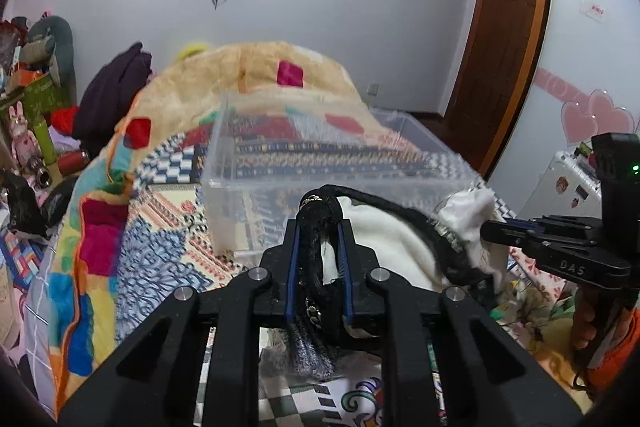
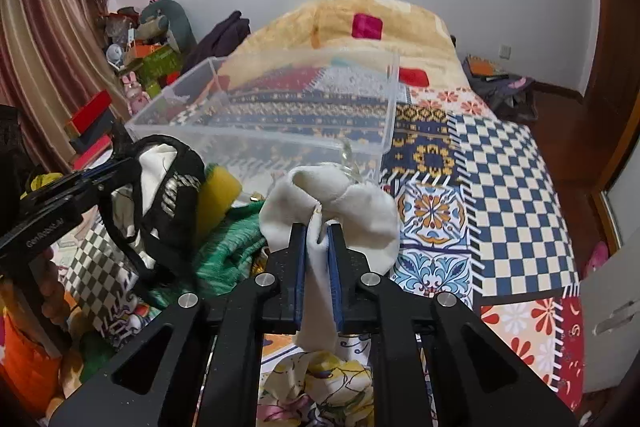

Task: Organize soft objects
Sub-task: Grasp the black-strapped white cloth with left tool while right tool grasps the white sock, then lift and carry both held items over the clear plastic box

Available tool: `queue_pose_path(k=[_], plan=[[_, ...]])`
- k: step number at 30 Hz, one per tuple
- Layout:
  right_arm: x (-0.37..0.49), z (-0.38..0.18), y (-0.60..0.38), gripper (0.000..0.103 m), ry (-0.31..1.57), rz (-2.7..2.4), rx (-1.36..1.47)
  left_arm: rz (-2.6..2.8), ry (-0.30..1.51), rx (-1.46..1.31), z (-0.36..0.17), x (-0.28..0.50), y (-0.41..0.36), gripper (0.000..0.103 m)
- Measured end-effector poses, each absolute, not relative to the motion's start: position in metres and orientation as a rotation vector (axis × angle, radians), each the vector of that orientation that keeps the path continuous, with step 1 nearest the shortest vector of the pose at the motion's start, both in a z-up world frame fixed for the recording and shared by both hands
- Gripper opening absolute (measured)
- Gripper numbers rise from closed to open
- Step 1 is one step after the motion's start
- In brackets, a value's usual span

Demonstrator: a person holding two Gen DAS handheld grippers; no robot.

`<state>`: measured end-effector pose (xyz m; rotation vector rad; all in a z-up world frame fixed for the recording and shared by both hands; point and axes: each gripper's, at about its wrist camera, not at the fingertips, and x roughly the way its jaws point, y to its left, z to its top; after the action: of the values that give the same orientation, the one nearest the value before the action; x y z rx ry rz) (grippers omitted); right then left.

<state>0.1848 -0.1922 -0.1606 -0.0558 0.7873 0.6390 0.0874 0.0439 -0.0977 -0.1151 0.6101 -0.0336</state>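
Both grippers hold one soft white garment with black trim, stretched between them above the bed. My left gripper (image 1: 319,223) is shut on its black trimmed edge (image 1: 316,247); the white fabric (image 1: 384,247) runs right toward the right gripper (image 1: 486,229). In the right wrist view my right gripper (image 2: 318,227) is shut on the white cloth (image 2: 340,203), and the left gripper (image 2: 120,163) holds the black-trimmed part (image 2: 172,187) at the left. A clear plastic bin (image 1: 240,163) stands just beyond on the bed, also in the right wrist view (image 2: 384,107).
A patchwork quilt (image 2: 500,187) covers the bed, with a beige blanket (image 1: 248,67) behind the bin. A green knit cloth (image 2: 228,251), a yellow sponge-like item (image 2: 218,191) and floral fabric (image 2: 320,383) lie near me. Clutter (image 1: 36,131) stands left; a wooden door (image 1: 504,27) right.
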Motion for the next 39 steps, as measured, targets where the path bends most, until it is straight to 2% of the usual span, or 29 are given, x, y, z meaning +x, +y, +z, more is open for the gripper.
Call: queue_pose_path(k=[12,22,32,39], plan=[[0.17,-0.113,-0.201,0.009,0.636,0.654,-0.025,-0.028,0.47,-0.107,-0.05,0.062,0.047,0.016],[0.183,-0.086,-0.198,0.009,0.557,0.627,-0.017,-0.01,0.397,-0.13,-0.021,0.081,0.059,0.016],[0.21,-0.072,-0.173,0.009,0.522,0.614,-0.059,0.062,0.392,-0.132,-0.02,0.128,0.067,0.016],[0.237,-0.083,-0.152,0.009,0.571,0.608,-0.096,0.075,0.44,-0.125,-0.033,0.16,0.069,0.016]])
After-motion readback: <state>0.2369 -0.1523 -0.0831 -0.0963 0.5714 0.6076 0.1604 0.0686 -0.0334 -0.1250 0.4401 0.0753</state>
